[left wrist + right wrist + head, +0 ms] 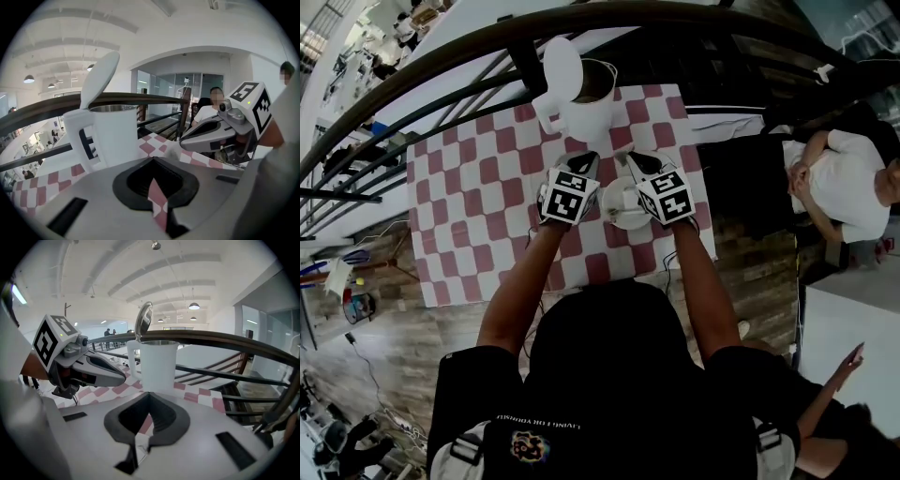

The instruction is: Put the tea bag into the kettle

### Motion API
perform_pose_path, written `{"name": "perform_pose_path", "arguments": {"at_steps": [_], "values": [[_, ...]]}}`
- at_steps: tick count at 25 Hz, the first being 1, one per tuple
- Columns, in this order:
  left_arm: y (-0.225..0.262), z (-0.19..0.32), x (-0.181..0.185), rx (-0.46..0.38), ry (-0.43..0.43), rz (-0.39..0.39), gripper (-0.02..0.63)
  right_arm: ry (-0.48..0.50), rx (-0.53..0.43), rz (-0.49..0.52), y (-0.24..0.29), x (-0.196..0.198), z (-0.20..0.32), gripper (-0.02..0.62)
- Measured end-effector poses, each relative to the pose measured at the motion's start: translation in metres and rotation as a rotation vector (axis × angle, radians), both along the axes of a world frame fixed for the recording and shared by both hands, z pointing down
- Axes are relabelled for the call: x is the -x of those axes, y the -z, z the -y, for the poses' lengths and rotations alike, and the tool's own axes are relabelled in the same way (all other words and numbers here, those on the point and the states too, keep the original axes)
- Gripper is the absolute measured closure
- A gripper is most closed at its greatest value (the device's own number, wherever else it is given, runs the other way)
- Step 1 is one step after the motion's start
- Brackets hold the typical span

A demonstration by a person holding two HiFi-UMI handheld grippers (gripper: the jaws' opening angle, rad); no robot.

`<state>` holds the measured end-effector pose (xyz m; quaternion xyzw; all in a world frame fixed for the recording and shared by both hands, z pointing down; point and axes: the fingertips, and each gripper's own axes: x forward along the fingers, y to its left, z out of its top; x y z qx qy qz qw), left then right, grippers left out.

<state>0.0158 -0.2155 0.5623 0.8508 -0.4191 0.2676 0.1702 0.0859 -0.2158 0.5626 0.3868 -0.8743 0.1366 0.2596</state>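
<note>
Kettle [592, 111] upright, lid [562, 64] raised, handle [546, 112] apparently leftward

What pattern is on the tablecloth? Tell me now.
Red and white checks cover the tablecloth. It shows best in the head view.

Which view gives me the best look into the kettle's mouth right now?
The head view: looking down, it shows the kettle with its lid raised and the dark inside. Both gripper views see it side-on: lid up, rim only, nothing of the inside.
</note>
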Motion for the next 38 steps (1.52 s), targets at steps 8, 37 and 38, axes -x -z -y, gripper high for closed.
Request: {"name": "perform_pose_path", "arguments": {"at_steps": [8,37,38], "values": [[0.043,0.031,0.027,-0.072,0.077,-0.003,0.603,0.013,-0.113,0.032,0.057,0.013,0.029,0.581],[0.115,0.090,0.092,-0.192,0.221,-0.011,0.603,0.056,-0.271,0.055,0.143,0.063,0.119,0.581],[0.116,0.091,0.093,-0.192,0.222,-0.012,0.603,0.057,-0.270,0.055,0.142,0.065,0.121,0.581]]}}
